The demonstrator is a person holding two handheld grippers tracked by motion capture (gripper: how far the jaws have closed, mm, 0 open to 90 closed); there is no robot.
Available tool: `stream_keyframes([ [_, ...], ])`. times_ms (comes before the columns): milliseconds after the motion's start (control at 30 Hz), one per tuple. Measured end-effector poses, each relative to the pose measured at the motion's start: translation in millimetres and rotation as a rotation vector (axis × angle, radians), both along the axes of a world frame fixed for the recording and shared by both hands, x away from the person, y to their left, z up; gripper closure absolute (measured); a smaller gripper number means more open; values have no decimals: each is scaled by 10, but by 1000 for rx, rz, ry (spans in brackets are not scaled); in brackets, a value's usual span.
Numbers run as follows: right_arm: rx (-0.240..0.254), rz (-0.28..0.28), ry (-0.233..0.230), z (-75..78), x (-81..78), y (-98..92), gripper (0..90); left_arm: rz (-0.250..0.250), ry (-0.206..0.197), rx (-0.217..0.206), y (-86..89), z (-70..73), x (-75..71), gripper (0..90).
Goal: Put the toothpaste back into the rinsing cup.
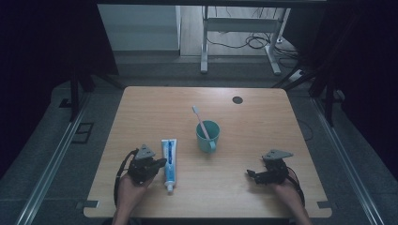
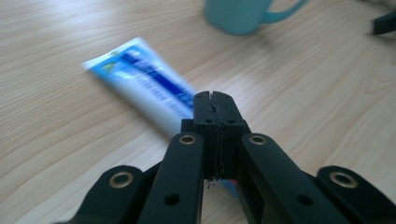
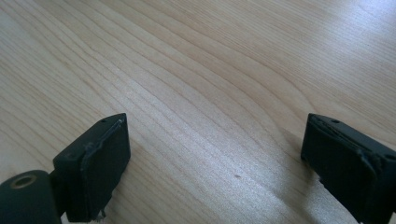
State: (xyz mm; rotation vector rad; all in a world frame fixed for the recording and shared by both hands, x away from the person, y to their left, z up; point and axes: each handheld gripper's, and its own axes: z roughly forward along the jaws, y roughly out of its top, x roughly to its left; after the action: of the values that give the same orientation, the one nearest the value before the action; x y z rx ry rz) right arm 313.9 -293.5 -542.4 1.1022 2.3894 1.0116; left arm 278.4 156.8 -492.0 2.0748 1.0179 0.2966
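Observation:
A white and blue toothpaste tube lies flat on the wooden table, cap toward the front edge. Just left of it my left gripper rests shut with nothing between its jaws; in the left gripper view the tube lies right beyond the closed tips. A teal mug stands at the table's middle with a pink toothbrush leaning in it. My right gripper sits near the front right, open over bare wood.
A dark round grommet is set in the table near its back edge. Beyond the table stand a white desk frame and loose cables on the floor. Metal rails run along both sides.

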Motion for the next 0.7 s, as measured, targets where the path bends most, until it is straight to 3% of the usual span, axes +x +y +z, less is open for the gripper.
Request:
stream_keyframes([
  [233,1,-4,-2,0,0,-1,88,-74,14,36,-260,-24,-11,894],
  [700,3,-6,-2,0,-1,-1,91,-90,72,114,-370,-167,-9,894],
])
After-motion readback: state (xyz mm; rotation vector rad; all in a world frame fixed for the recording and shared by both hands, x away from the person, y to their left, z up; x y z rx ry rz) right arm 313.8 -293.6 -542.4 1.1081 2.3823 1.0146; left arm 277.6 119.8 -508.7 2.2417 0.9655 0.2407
